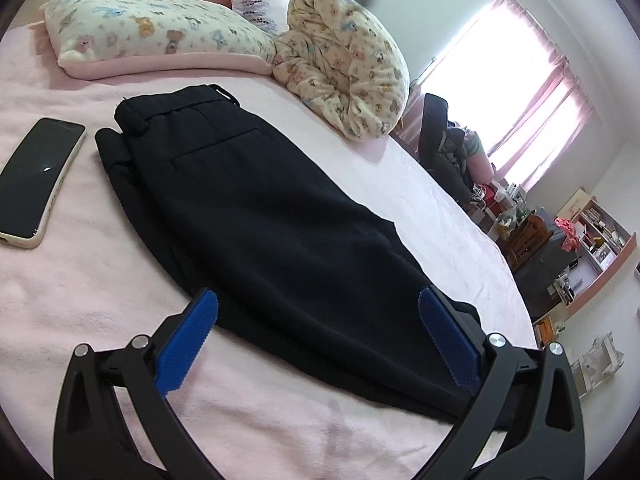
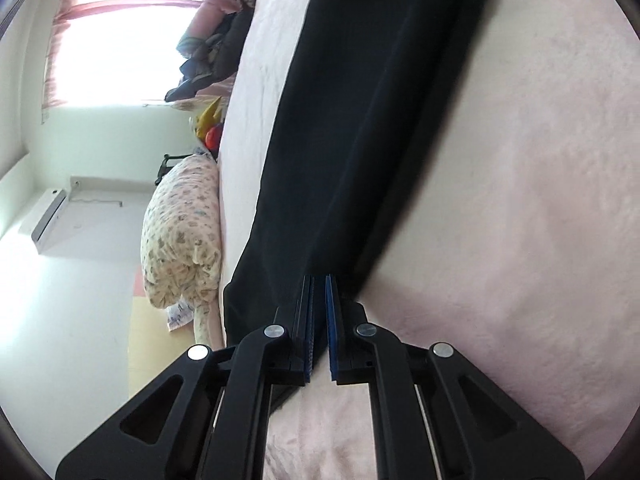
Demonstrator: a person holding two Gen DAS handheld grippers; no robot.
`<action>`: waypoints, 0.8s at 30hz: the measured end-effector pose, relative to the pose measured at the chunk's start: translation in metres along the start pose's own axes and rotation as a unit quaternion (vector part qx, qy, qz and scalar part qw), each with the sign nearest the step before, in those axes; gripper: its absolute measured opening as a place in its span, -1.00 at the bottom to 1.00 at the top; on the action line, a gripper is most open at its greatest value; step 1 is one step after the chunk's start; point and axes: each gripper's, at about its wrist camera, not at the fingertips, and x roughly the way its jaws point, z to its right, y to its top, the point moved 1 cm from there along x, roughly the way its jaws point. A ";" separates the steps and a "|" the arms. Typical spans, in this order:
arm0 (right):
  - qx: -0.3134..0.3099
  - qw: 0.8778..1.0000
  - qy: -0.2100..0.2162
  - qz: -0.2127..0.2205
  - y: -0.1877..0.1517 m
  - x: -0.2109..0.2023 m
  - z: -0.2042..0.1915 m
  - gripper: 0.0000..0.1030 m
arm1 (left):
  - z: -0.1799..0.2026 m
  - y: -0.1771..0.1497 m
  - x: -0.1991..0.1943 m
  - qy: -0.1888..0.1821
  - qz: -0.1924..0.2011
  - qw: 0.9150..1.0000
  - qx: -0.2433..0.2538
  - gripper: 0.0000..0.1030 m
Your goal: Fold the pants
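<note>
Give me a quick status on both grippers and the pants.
Left gripper open over the pants. Right gripper shut on pants fabric. Phone lies beside the pants, apart.

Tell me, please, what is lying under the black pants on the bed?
The black pants lie flat on the pink blanket, which shows all around them. Whether anything else sits beneath the fabric cannot be seen; the cloth covers it.

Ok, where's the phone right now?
In the left wrist view, the phone lies face up on the pink blanket at the far left, just left of the black pants and below the patterned pillow.
</note>
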 end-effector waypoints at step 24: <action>-0.029 0.989 -0.037 0.141 0.047 -0.045 -0.006 0.18 | -0.002 -0.003 0.004 -0.007 -0.016 1.000 0.001 0.96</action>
